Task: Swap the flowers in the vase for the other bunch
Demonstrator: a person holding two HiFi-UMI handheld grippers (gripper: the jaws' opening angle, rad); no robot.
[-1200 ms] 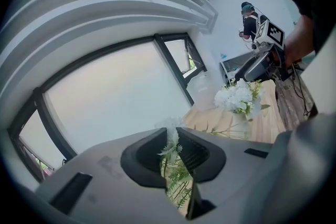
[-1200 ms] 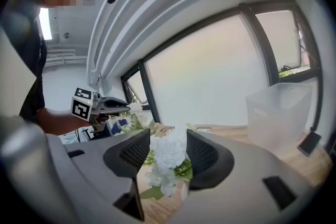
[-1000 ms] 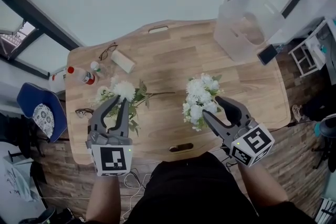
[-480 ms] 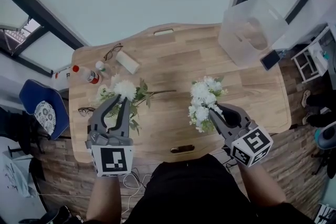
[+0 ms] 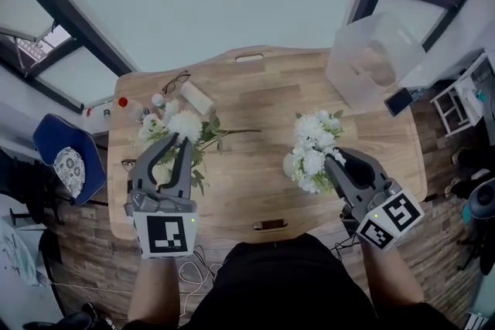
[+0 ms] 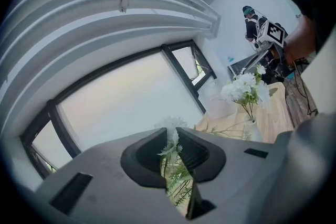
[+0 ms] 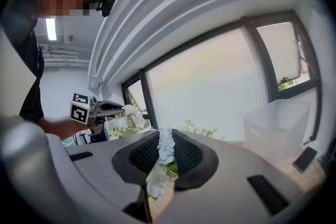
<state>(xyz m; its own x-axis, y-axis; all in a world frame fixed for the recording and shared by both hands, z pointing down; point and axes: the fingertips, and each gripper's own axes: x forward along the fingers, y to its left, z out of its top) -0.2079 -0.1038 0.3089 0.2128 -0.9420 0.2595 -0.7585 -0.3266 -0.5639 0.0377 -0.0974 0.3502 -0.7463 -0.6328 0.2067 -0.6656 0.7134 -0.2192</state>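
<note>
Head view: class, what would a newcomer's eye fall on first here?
Two white flower bunches over the wooden table stand out: the left tongs are shut on the leafy bunch at left, and the right tongs are closing on the fuller bunch between them. A clear plastic bin stands at the table's far right corner.

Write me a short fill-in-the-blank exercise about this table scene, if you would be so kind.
1. The left gripper is shut on the stems of a bunch whose blooms are ___.
2. The bottle lying near the left edge of the table has a ___ cap.
3. The clear plastic bin stands at the table's far ___ corner.

Missing words: white; red; right.
</note>
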